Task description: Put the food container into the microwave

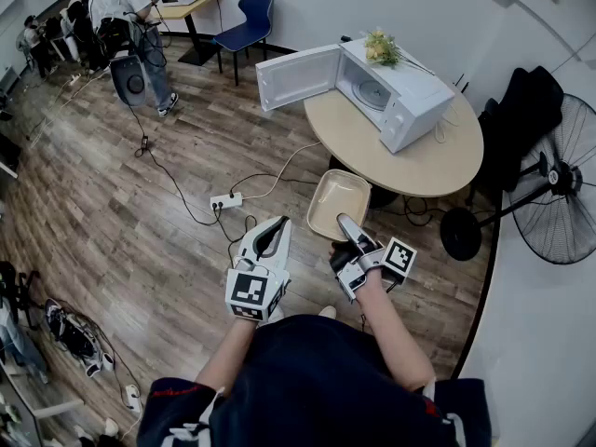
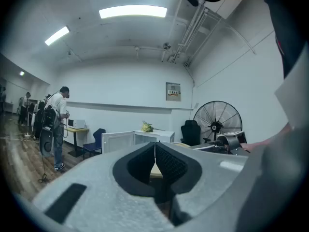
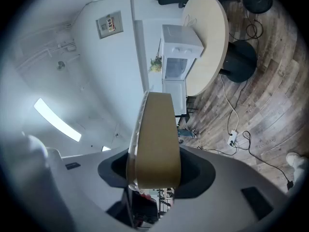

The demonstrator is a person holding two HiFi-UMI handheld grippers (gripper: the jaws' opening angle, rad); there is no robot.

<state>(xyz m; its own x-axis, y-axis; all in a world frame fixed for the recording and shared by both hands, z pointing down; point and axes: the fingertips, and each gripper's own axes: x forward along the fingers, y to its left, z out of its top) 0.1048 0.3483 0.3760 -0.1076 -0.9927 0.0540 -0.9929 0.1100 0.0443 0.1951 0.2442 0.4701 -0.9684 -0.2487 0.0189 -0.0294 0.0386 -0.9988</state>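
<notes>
A tan food container [image 1: 337, 203] with a clear lid hangs in the air over the wooden floor, short of the round table [image 1: 438, 161]. My right gripper [image 1: 348, 228] is shut on its near rim; the right gripper view shows the container [image 3: 155, 139] edge-on between the jaws. The white microwave [image 1: 396, 91] stands on the table with its door [image 1: 298, 76] swung wide open to the left and the turntable visible inside. My left gripper [image 1: 273, 238] is held beside the right one, jaws shut with nothing between them [image 2: 154, 166].
Yellow flowers [image 1: 382, 48] lie on top of the microwave. A standing fan [image 1: 559, 194] and a black chair [image 1: 521, 110] are right of the table. A power strip [image 1: 226, 200] with cables lies on the floor. A blue chair [image 1: 247, 21] and people stand at the far left.
</notes>
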